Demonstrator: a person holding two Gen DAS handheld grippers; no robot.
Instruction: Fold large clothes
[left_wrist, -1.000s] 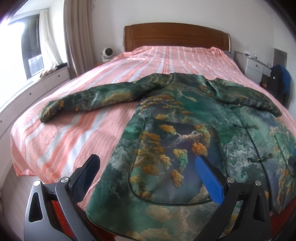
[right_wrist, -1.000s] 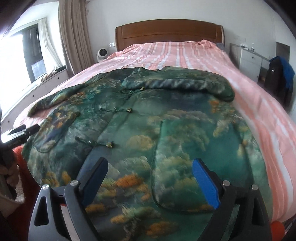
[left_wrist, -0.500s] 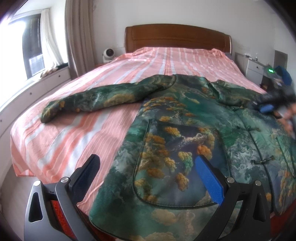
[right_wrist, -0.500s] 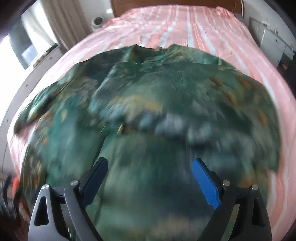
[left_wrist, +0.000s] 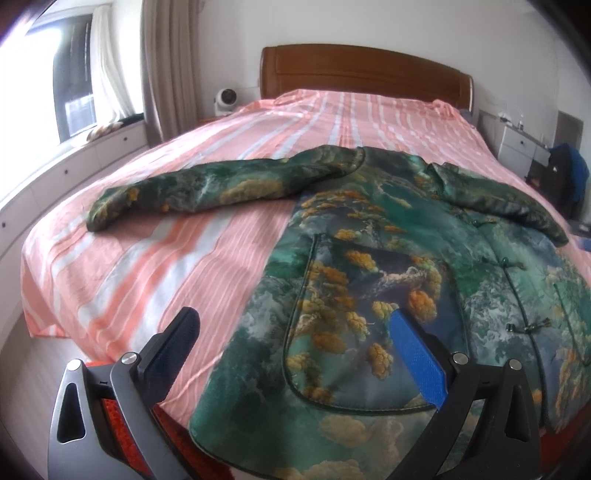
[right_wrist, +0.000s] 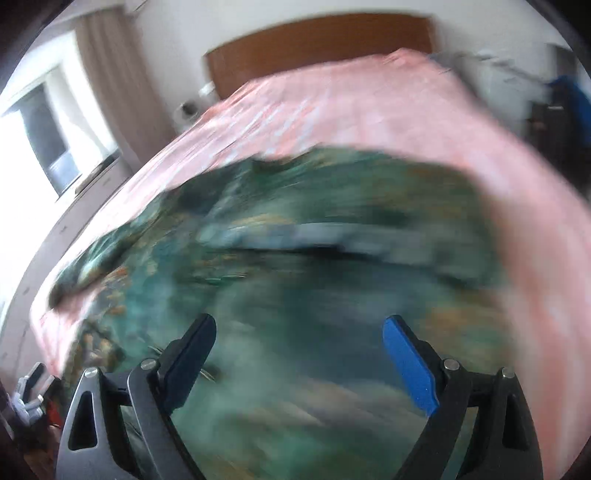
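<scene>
A large green jacket with orange and blue landscape print (left_wrist: 388, 266) lies flat, front up, on the bed. Its left sleeve (left_wrist: 207, 188) stretches out to the left; the other sleeve (left_wrist: 509, 206) is folded across the chest. My left gripper (left_wrist: 291, 328) is open and empty, hovering over the jacket's lower left hem. My right gripper (right_wrist: 299, 336) is open and empty above the jacket (right_wrist: 314, 266); that view is blurred by motion.
The bed has a pink striped sheet (left_wrist: 184, 258) and a wooden headboard (left_wrist: 365, 74). A window and curtain (left_wrist: 166, 66) stand at the left. A white nightstand (left_wrist: 521, 144) and a dark chair with blue cloth (left_wrist: 565, 177) stand at the right.
My right gripper has swung fast over the jacket, and its view is now tilted and blurred. My left gripper has barely moved. The right gripper no longer shows in the left view.
</scene>
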